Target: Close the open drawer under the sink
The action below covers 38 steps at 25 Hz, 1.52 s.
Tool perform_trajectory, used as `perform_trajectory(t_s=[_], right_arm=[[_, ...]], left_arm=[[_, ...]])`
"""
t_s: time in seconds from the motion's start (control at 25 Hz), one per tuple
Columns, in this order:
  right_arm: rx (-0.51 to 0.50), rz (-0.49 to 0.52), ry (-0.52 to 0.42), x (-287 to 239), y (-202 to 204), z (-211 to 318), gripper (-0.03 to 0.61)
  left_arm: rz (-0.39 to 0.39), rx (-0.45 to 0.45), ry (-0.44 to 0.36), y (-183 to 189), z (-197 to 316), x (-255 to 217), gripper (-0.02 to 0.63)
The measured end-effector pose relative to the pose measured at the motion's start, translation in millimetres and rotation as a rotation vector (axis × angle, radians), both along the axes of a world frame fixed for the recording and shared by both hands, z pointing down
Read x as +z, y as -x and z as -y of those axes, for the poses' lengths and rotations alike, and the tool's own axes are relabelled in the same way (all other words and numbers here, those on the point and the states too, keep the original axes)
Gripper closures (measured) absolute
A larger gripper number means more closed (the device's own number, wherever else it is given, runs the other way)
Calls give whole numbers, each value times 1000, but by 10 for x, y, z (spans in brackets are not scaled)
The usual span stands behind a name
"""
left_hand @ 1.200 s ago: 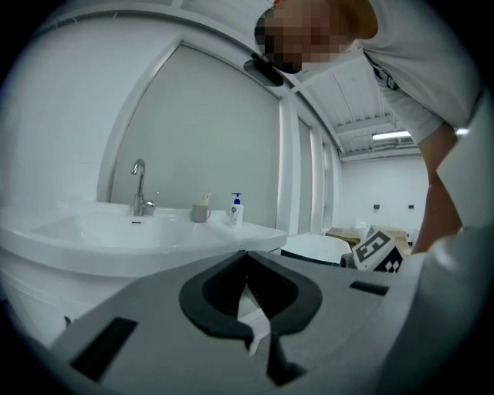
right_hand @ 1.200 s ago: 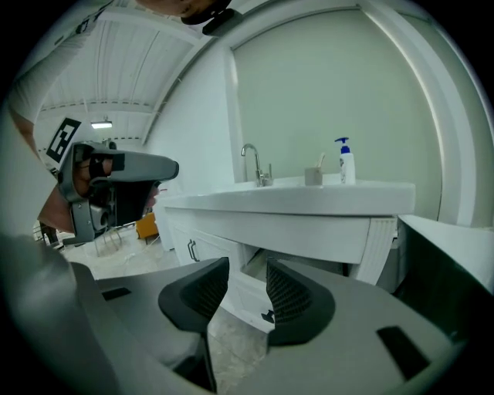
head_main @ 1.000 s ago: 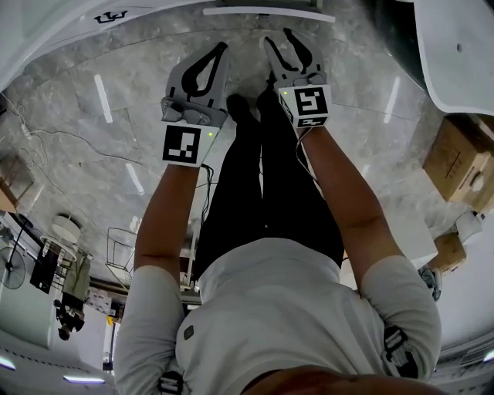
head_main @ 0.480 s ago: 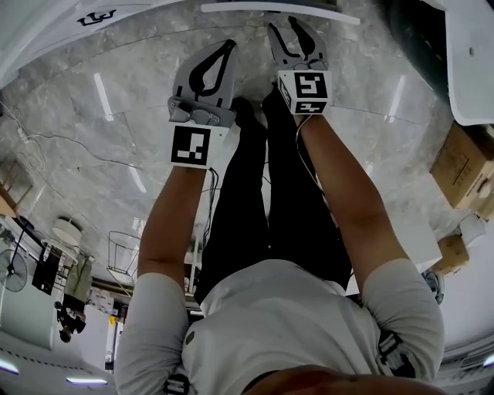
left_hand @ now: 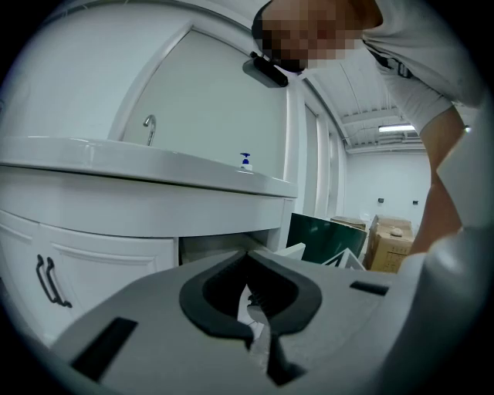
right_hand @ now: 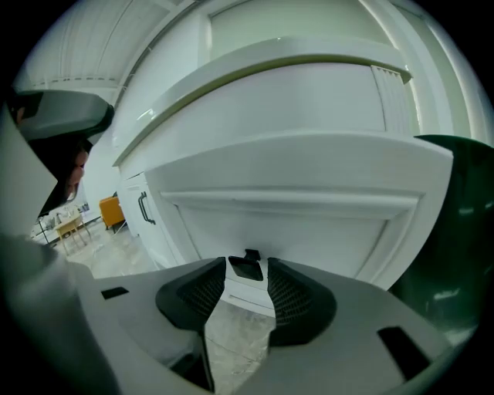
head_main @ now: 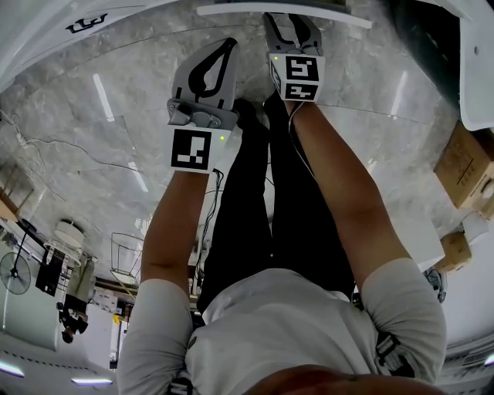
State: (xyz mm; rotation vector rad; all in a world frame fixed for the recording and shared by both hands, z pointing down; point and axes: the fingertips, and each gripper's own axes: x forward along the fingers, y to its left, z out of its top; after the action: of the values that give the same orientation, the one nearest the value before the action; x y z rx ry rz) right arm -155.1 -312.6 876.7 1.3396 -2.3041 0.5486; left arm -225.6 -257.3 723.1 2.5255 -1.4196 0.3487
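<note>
The drawer (right_hand: pixel 293 224) stands pulled out from the cabinet under the sink (left_hand: pixel 154 166). Its white front panel fills the right gripper view, and its small dark handle (right_hand: pixel 248 268) shows in the gap between the jaws. The right tool (head_main: pixel 291 23) points at that panel with its jaws opening and nothing pressed between them, probably lined up to push the front in. The left tool (head_main: pixel 227 46) hangs beside it over the marble floor (head_main: pixel 93 116), jaws together and empty, seemingly held clear.
</note>
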Motion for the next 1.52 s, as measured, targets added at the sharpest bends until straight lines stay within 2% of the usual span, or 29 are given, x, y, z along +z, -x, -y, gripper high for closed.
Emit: perform_trajectory(t_s=[0.2, 0.44, 0.96, 1.52], right_arm=[[21, -20, 22, 90, 18, 41, 426], [-1, -56, 27, 97, 24, 49, 438], [-54, -106, 30, 37, 45, 170, 445], [-82, -123, 15, 26, 71, 548, 445]], left_arm=[[0, -2, 4, -8, 12, 18, 604], [-8, -18, 2, 32, 50, 21, 604], [-7, -3, 11, -1, 149, 0, 604], [-7, -8, 19, -19, 425, 30, 604]])
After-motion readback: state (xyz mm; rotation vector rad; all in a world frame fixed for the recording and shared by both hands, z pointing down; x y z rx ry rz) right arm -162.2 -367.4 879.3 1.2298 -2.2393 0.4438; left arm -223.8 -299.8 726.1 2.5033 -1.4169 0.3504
